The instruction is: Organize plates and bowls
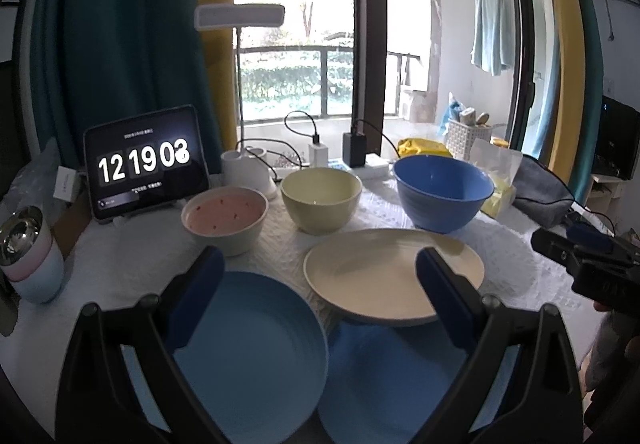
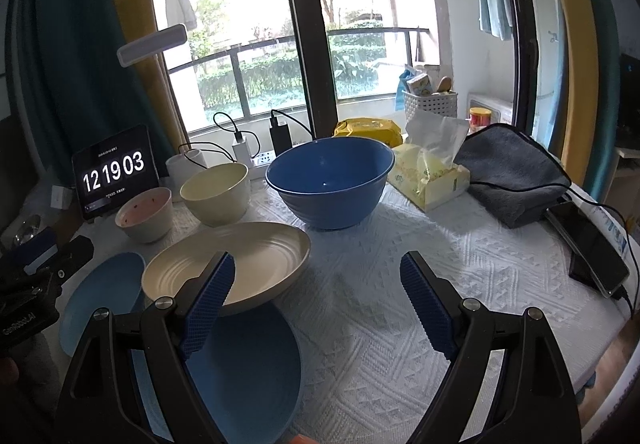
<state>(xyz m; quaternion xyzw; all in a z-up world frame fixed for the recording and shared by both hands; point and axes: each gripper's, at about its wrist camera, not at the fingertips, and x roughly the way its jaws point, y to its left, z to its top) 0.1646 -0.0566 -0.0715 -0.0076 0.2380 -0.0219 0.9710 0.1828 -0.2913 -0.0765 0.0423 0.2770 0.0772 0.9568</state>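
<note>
Three bowls stand in a row at the back: a pink-lined bowl [image 1: 226, 215] [image 2: 145, 213], a pale yellow bowl [image 1: 320, 201] [image 2: 216, 191] and a large blue bowl [image 1: 442, 191] [image 2: 330, 179]. In front lie a cream plate [image 1: 384, 272] [image 2: 240, 264] and two blue plates, one to the left [image 1: 256, 348] [image 2: 100, 296] and one to the right [image 1: 384, 376] [image 2: 248, 368]; the cream plate's edge overlaps the right one. My left gripper [image 1: 320, 292] is open and empty above the plates. My right gripper [image 2: 318, 304] is open and empty over the tablecloth, right of the plates.
A tablet clock [image 1: 144, 163], lamp base [image 1: 248, 167], chargers [image 1: 354, 149], tissue box [image 2: 432, 179], grey cloth [image 2: 512, 171] and phone [image 2: 588, 252] ring the table. A stacked cup [image 1: 28, 256] stands at far left. White tablecloth [image 2: 440, 264] covers the table.
</note>
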